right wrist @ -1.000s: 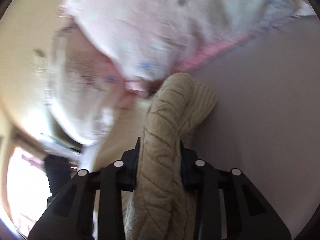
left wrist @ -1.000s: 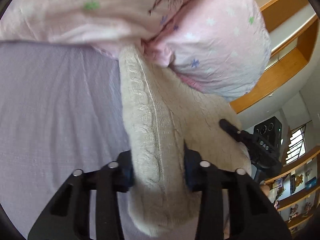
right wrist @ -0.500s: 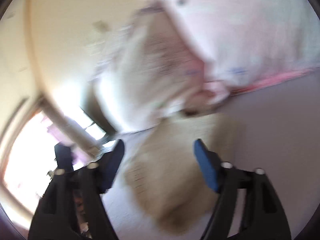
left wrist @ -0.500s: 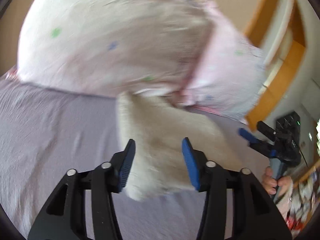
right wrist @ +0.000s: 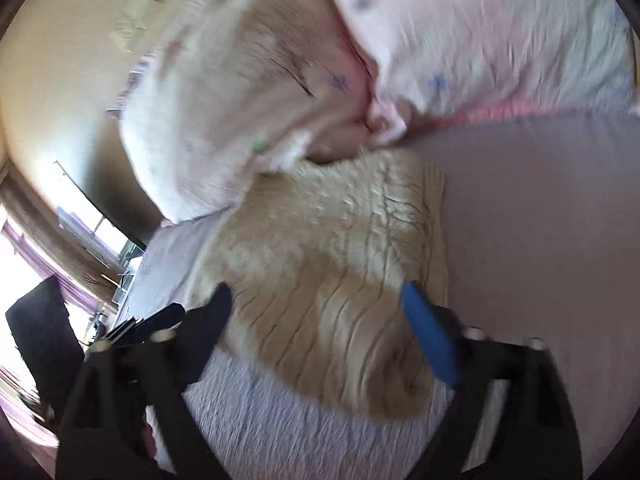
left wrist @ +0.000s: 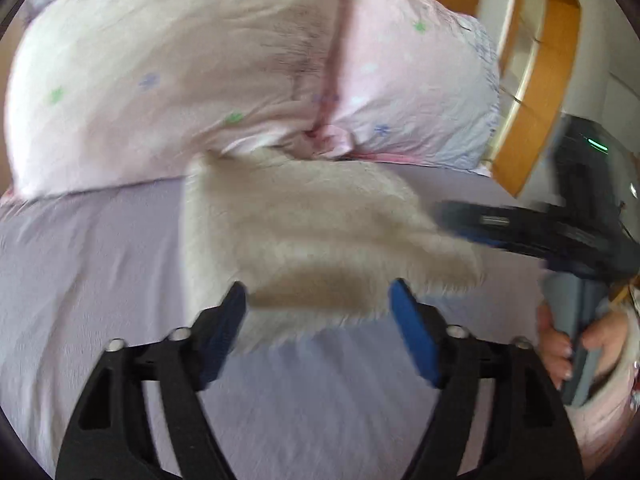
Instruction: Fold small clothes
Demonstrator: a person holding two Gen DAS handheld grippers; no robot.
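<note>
The cream cable-knit garment lies flat on the lilac bed sheet, with its far edge touching the two pink star-print pillows that rest side by side along the head edge of the bed. In the left wrist view the left gripper hangs over the garment's near edge, jaws spread wide apart with nothing between them. The right gripper reaches in from the right side, near the garment's right edge. In the right wrist view the right gripper is over the garment, jaws wide apart, the sheet to its right and the pillows beyond.
</note>
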